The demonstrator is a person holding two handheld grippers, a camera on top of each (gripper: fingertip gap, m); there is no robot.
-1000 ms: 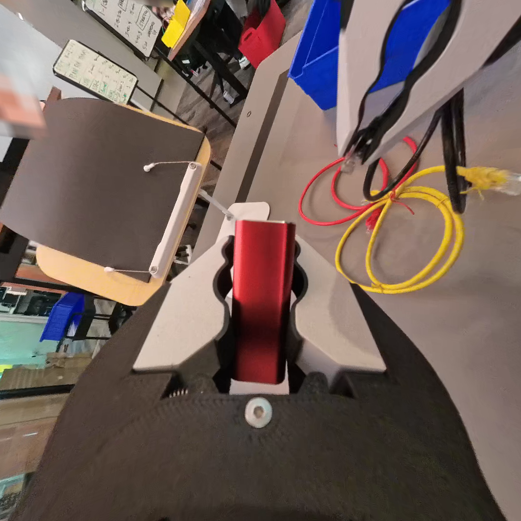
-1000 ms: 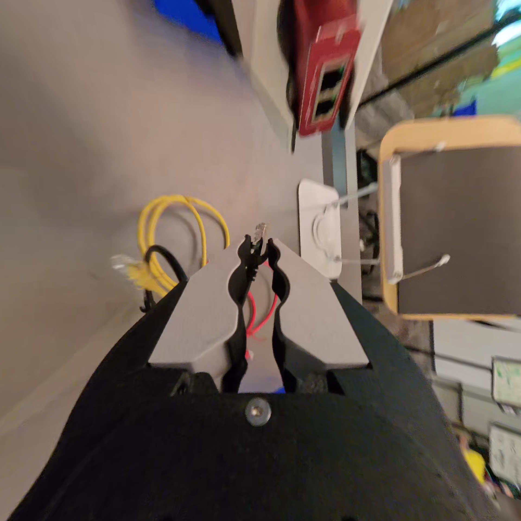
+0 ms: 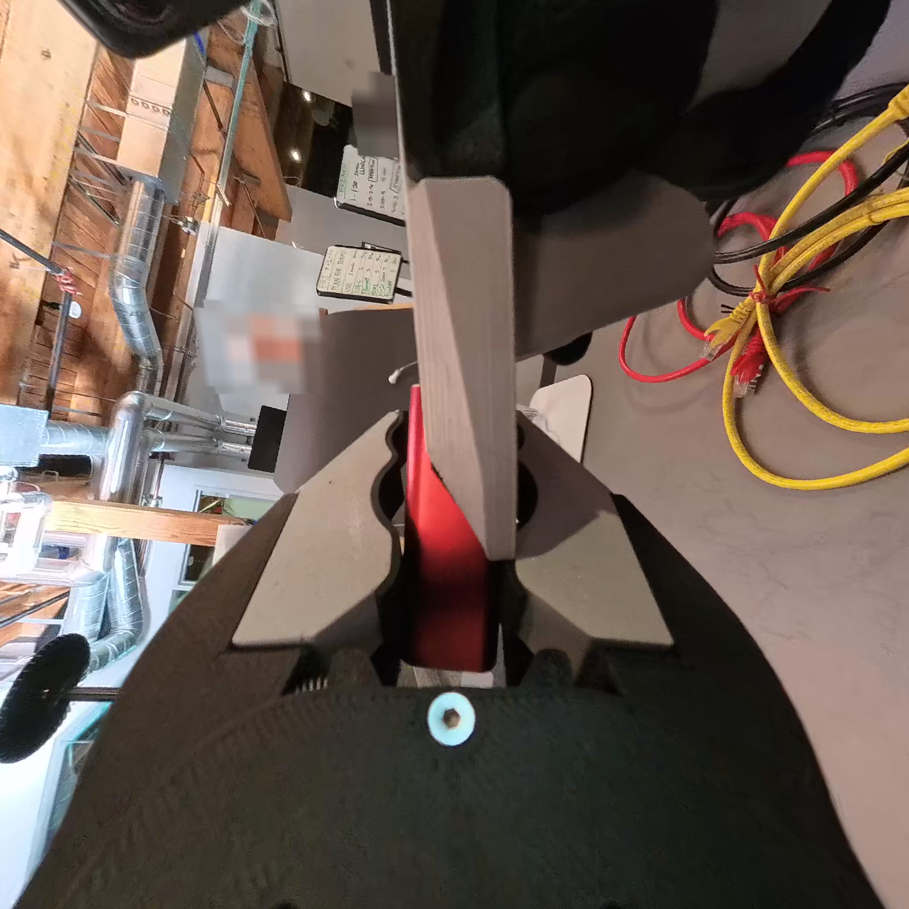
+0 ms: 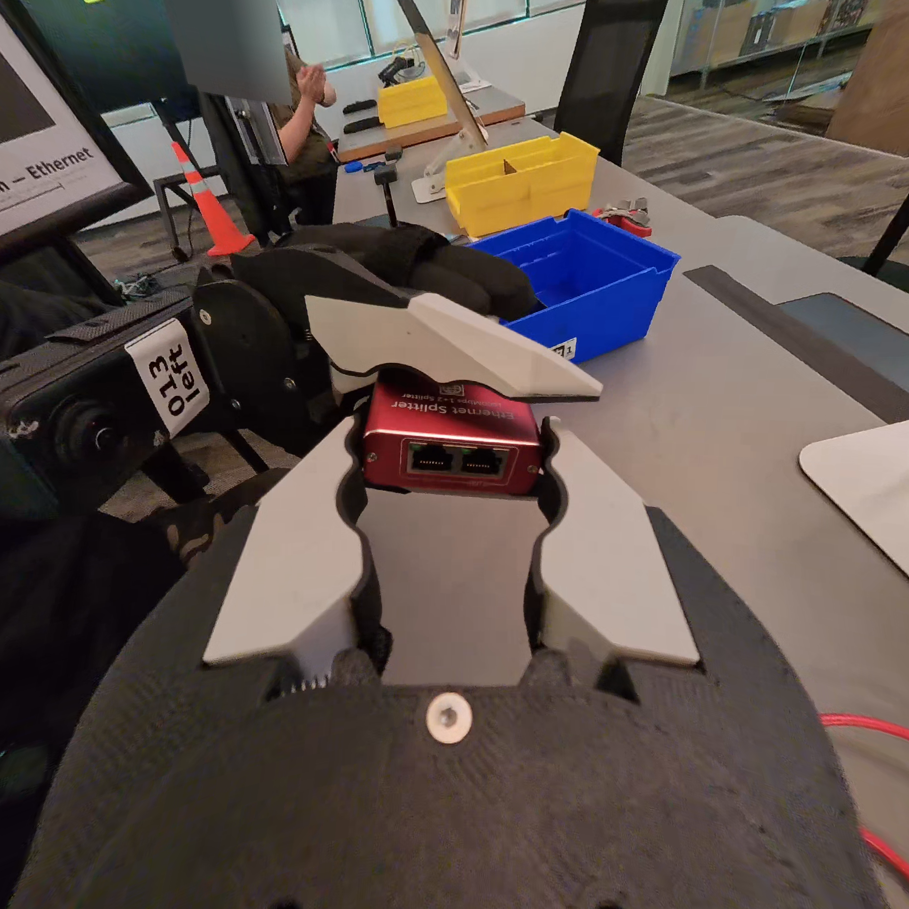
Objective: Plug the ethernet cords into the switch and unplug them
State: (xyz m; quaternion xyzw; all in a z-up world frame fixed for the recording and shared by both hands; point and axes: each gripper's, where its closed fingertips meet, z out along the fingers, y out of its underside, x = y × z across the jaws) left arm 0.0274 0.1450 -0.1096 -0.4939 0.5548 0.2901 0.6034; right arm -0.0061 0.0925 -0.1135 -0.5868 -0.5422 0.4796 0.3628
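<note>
Left gripper (image 4: 442,388) jaws pinching red switch (image 4: 450,433); right gripper (image 4: 450,472) jaws spread, empty. Both ports vacant; cords (image 3: 806,344) lie unplugged.

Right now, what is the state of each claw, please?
Left claw: shut on the red switch.
Right claw: open, holding nothing; its fingertips flank the switch's port end.

Even indoor light — wide-angle edge distortion

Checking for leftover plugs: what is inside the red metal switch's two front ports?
Both ports of the red metal switch look empty; only their contact pins show. Its rear end is hidden, clamped in the left gripper.
</note>
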